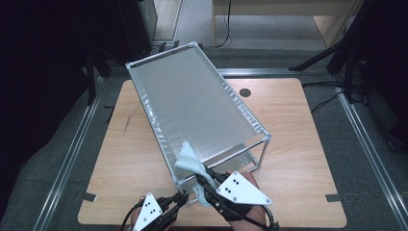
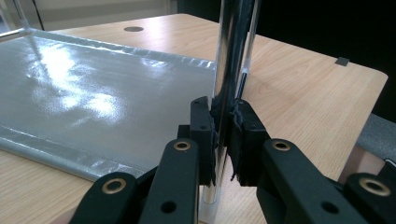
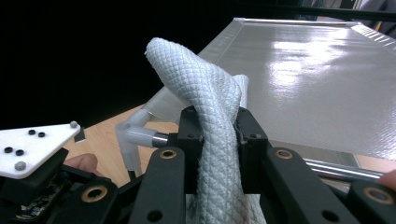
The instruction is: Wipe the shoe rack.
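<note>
Across the middle of the wooden desk (image 1: 298, 144) we see a two-tier rack (image 1: 192, 101) of chrome tubes with silvery grey sheet shelves, set at a slant so that one corner points toward the person. At that near corner stands a chrome upright post (image 2: 231, 70), and we find the left gripper (image 1: 179, 198) clamped on it low down, its jaws pressed against the tube from both sides just above the desk. Beside it, the right gripper (image 1: 204, 179) holds a white quilted cloth (image 3: 210, 102); its jaws are closed tight on the bunched fabric, whose free end stands up above them. In the high view the cloth (image 1: 188, 161) lies against the near edge of the rack's top shelf, close to the white plastic corner joint (image 3: 130, 133).
</note>
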Tool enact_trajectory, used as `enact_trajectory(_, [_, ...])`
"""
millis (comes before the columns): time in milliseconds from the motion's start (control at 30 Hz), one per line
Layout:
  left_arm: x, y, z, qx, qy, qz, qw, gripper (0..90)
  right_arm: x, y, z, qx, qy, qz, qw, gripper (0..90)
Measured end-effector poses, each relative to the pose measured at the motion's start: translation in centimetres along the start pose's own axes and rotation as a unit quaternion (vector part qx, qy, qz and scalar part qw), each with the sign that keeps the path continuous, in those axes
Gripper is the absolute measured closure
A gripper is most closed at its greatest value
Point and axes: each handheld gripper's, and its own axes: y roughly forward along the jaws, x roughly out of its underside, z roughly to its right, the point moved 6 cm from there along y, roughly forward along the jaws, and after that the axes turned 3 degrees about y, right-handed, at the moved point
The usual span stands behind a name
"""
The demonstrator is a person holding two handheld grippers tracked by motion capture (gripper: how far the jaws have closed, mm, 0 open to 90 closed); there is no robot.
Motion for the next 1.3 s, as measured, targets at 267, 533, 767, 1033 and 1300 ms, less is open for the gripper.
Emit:
enact_trajectory(267, [0.1,0.0,0.0,-0.001,-0.003,0.000,1.0000,81.8,-0.2,-1.7,5.5,0.059,0.049,0.005,0.9970,76.6])
enact_trajectory(533, [0.1,0.0,0.0,0.001,-0.002,0.000,1.0000,81.8,-0.1,-4.6,12.4,0.172,0.082,0.019,0.9814,77.3])
enact_trajectory(767, [0.1,0.0,0.0,0.001,0.000,-0.001,1.0000,81.8,0.3,-6.0,15.0,0.230,0.089,0.019,0.9688,77.4])
enact_trajectory(1033, [0.1,0.0,0.0,0.000,-0.004,0.001,1.0000,81.8,-0.7,-5.6,13.2,0.198,0.081,0.031,0.9764,77.4])
enact_trajectory(1300, [0.1,0.0,0.0,-0.002,0.000,0.000,1.0000,81.8,-3.6,-1.1,10.2,0.134,0.043,0.034,0.9895,71.6])
